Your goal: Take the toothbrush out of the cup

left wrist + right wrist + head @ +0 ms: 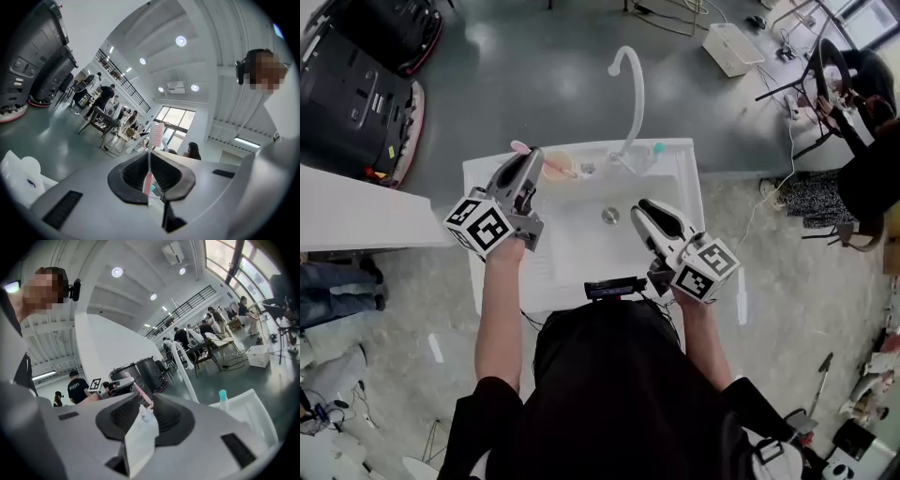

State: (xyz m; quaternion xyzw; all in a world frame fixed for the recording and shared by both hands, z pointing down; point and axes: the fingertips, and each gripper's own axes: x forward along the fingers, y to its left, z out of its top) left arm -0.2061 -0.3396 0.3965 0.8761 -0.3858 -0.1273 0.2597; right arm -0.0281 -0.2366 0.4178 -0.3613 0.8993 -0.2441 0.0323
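A pink toothbrush (157,133) with a clear neck stands upright between the pads of my left gripper (150,177), which is shut on its handle. In the head view my left gripper (530,161) hangs over the sink's back left rim, and the toothbrush head (521,147) pokes out past its tips. My right gripper (645,214) is over the basin to the right. Its jaws (143,411) hold a white thing, apparently the cup (139,437); the head view hides it. The toothbrush is apart from the cup.
The white sink (487,178) has a curved white faucet (633,84) at the back and a drain (610,216) in the basin. A teal-capped bottle (658,148) and a pinkish item (558,169) sit on the back rim. Black machines (356,84) stand far left.
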